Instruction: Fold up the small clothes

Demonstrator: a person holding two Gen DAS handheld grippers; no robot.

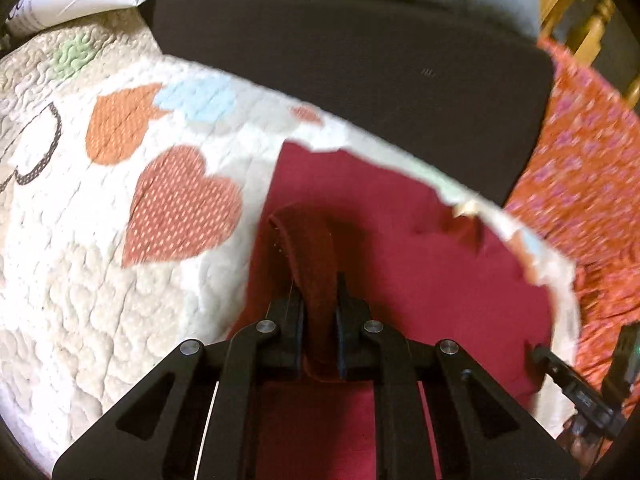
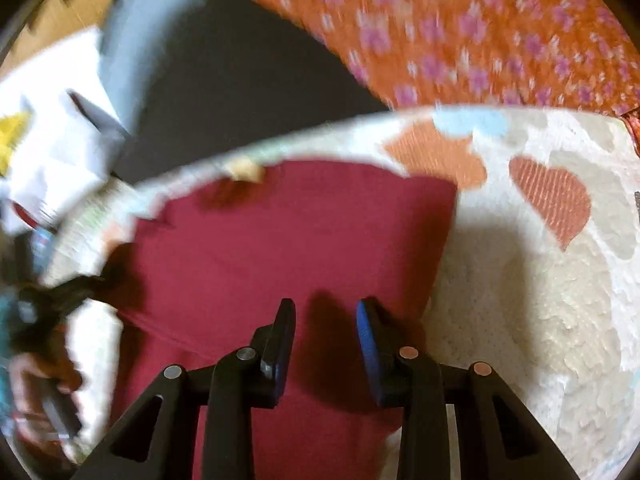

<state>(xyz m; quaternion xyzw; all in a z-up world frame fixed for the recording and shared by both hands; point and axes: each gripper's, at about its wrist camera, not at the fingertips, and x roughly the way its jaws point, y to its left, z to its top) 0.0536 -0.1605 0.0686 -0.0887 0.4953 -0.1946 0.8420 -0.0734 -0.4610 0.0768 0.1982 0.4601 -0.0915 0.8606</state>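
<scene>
Garment: dark red garment [image 1: 400, 240], lying mostly flat on the quilt near its far edge; a small tan tag [image 1: 464, 208] shows at its far edge.
Raised part: one fold of the red cloth stands up between the jaws of the left gripper [image 1: 320, 312].
Left gripper: closed, pinching that fold.
Right gripper [image 2: 326, 320]: jaws parted over the cloth, nothing seen between them; contact with the cloth cannot be told.
Progress: judged early; one edge gripped, no finished fold visible.
Remaining: bring the held edge across, flatten, fold again.
Support: heart-patterned quilt [image 1: 100, 280].
Surroundings: dark cushion [image 1: 360, 60] beyond the quilt; orange flowered fabric [image 2: 480, 20] beside it.
</scene>
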